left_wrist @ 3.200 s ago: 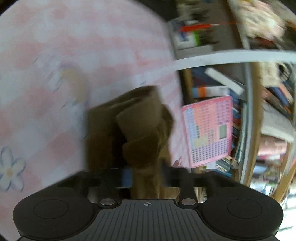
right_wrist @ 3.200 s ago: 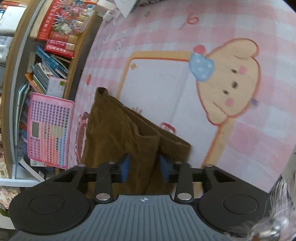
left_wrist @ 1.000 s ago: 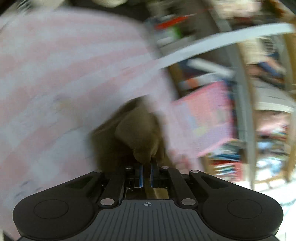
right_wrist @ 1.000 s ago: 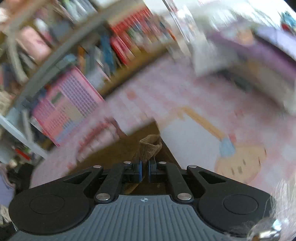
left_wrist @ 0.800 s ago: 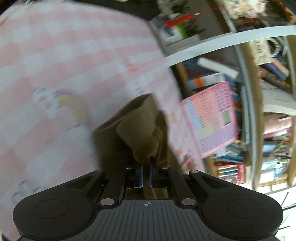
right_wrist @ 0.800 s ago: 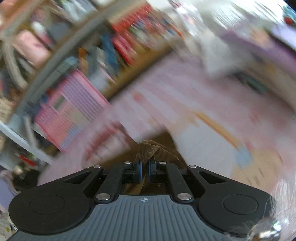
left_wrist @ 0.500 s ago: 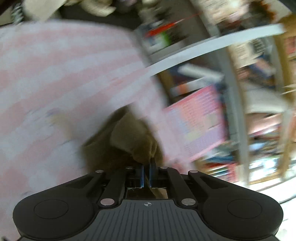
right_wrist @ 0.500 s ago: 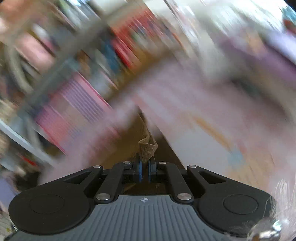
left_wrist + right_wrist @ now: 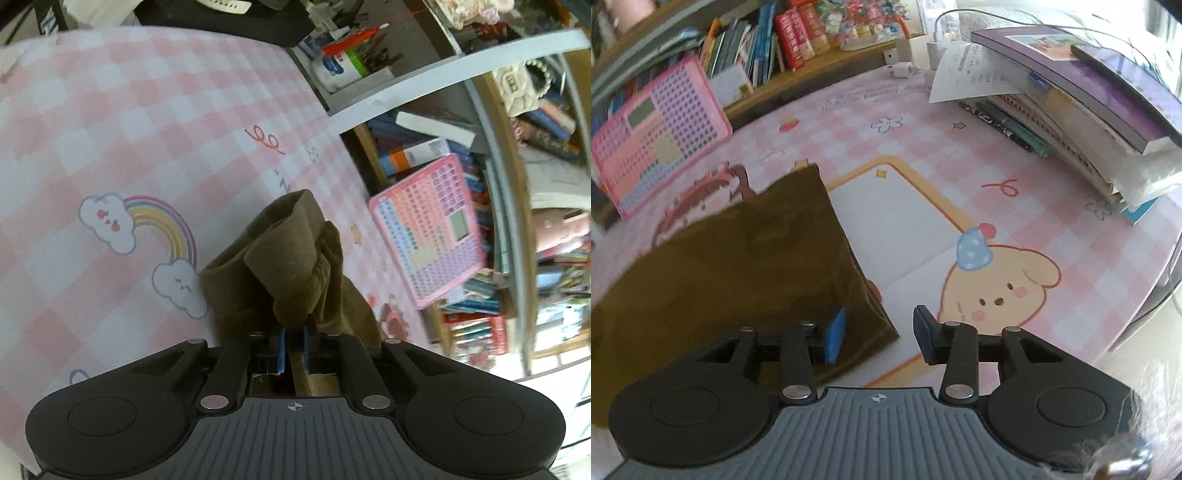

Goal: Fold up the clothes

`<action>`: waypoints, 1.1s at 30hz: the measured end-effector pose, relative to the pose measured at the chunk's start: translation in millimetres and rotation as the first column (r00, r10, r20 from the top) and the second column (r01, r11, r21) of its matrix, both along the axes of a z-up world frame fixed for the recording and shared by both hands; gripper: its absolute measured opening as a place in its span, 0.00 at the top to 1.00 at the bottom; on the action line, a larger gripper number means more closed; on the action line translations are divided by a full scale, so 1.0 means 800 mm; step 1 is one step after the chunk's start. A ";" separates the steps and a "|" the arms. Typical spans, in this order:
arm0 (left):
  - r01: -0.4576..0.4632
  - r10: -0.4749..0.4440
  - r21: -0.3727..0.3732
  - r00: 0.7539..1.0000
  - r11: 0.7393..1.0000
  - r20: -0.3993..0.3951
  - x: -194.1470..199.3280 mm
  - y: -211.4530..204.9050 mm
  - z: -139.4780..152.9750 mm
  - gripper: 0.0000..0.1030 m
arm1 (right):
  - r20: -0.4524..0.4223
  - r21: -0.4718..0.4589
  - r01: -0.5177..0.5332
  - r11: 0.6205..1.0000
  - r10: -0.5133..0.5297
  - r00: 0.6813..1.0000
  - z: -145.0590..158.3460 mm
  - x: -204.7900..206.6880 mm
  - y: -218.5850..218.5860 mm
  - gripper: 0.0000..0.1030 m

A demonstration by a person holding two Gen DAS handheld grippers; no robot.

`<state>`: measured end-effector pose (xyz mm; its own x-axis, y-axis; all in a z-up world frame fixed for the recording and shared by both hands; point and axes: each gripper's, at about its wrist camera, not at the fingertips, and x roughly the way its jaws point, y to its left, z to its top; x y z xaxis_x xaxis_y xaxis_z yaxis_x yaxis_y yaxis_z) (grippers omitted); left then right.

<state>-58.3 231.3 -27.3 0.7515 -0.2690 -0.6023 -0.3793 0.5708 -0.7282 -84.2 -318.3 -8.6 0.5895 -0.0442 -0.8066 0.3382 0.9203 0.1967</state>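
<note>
A brown corduroy garment (image 9: 731, 254) lies spread flat on the pink checked table mat (image 9: 1052, 236) in the right wrist view. My right gripper (image 9: 880, 334) stands open just above the garment's near right corner, with nothing between its blue pads. In the left wrist view the same brown garment (image 9: 291, 258) bunches up in front of the camera, and my left gripper (image 9: 293, 345) is shut on a fold of it. The cloth rises in a rumpled hump above the mat (image 9: 110, 147).
A pink toy keyboard (image 9: 653, 136) leans against a bookshelf (image 9: 757, 40) at the mat's far edge. A stack of books and papers (image 9: 1071, 81) and several pens (image 9: 1008, 125) lie at the right. A pen cup (image 9: 347, 62) sits behind the mat.
My right gripper has let go of the brown cloth and opened; the garment now lies flat. The left gripper still holds its fold, and the blur has settled.
</note>
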 end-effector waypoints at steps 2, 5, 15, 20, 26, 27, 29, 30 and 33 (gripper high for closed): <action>0.040 -0.045 0.116 0.998 0.992 0.039 0.003 -0.019 0.026 0.97 | -0.013 -0.004 -0.021 1.000 0.021 1.000 -0.007 0.002 0.003 0.79; 0.077 -0.112 0.209 0.981 0.975 0.160 -0.013 -0.037 0.062 0.97 | -0.019 -0.032 -0.055 0.998 0.054 0.998 -0.012 0.004 0.010 0.84; -0.052 0.053 0.024 0.996 0.998 -0.069 -0.045 0.020 -0.016 0.54 | -0.024 -0.067 -0.087 0.994 0.086 0.996 -0.012 0.002 0.013 0.84; -0.070 0.068 -0.030 0.996 0.997 -0.058 -0.047 0.023 -0.033 0.29 | -0.029 -0.087 -0.089 0.992 0.086 0.996 -0.013 0.004 0.018 0.84; -0.124 0.123 -0.021 0.990 0.992 -0.062 -0.011 0.011 -0.039 0.72 | -0.029 -0.116 -0.097 0.989 0.095 0.995 -0.015 0.008 0.023 0.84; -0.140 0.139 -0.015 0.988 0.990 -0.072 -0.005 0.008 -0.040 0.73 | -0.025 -0.123 -0.102 0.987 0.100 0.995 -0.016 0.011 0.024 0.84; -0.145 0.145 0.011 0.988 0.989 -0.049 0.003 0.004 -0.033 0.80 | -0.020 -0.138 -0.112 0.984 0.110 0.994 -0.017 0.020 0.028 0.84; -0.129 0.129 0.035 0.992 0.991 -0.008 0.002 0.002 -0.021 0.82 | -0.019 -0.147 -0.114 0.983 0.112 0.994 -0.017 0.026 0.030 0.84; -0.087 0.074 0.112 0.991 0.990 0.113 0.001 -0.003 0.012 0.84 | -0.015 -0.164 -0.124 0.979 0.123 0.992 -0.018 0.044 0.037 0.84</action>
<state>-57.2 228.8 -17.9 0.8302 -0.1381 -0.5401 -0.3502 0.6246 -0.6980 -48.8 -288.5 -23.3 0.5949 -0.1039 -0.7970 0.2207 0.9746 0.0376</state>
